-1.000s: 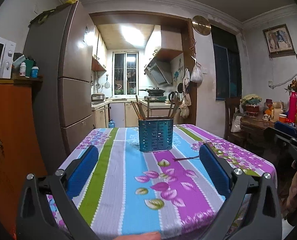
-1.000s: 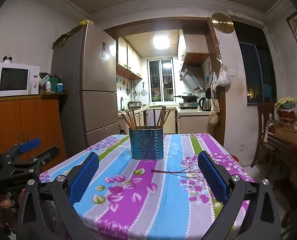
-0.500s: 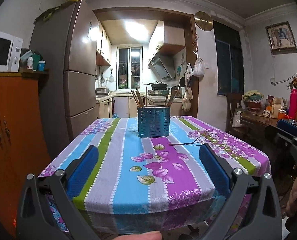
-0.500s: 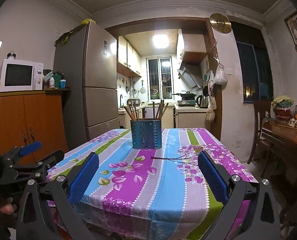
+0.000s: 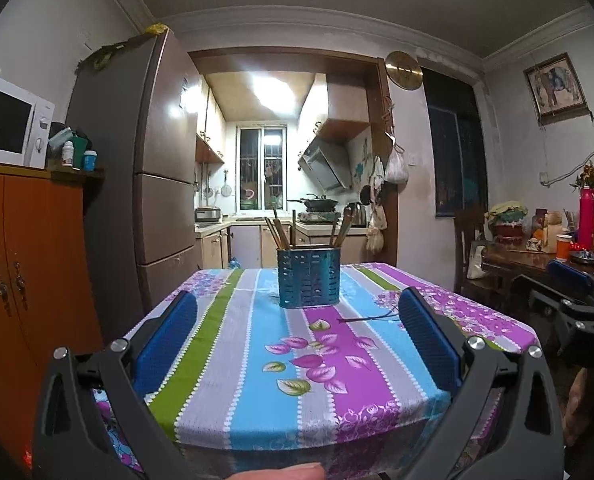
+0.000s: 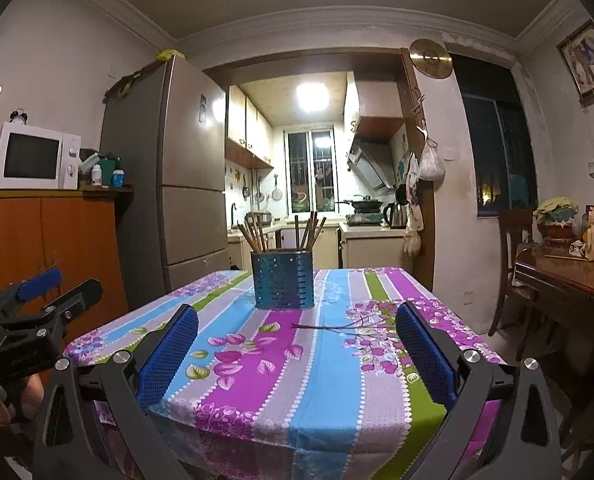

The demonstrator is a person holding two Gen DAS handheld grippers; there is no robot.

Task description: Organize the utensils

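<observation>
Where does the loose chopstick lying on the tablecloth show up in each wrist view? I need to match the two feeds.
Left wrist view: the loose chopstick lies right of centre, in front of the blue utensil holder, reaching to the right blue pad.
Right wrist view: it lies just right of centre, in front of and right of the holder.
Shared landmark: the blue utensil holder holding upright chopsticks.

The chopsticks (image 6: 283, 230) drop into the blue holder (image 6: 283, 279), so their lower ends are hidden and there's no counting them. One thin stick (image 6: 339, 326) lies right of the tabletop's middle; its far end disappears behind the right gripper's (image 6: 297, 350) finger. The tabletop's near edge is cut by the frames. Only a fingertip (image 5: 279, 472) shows at the bottom edge.
</observation>
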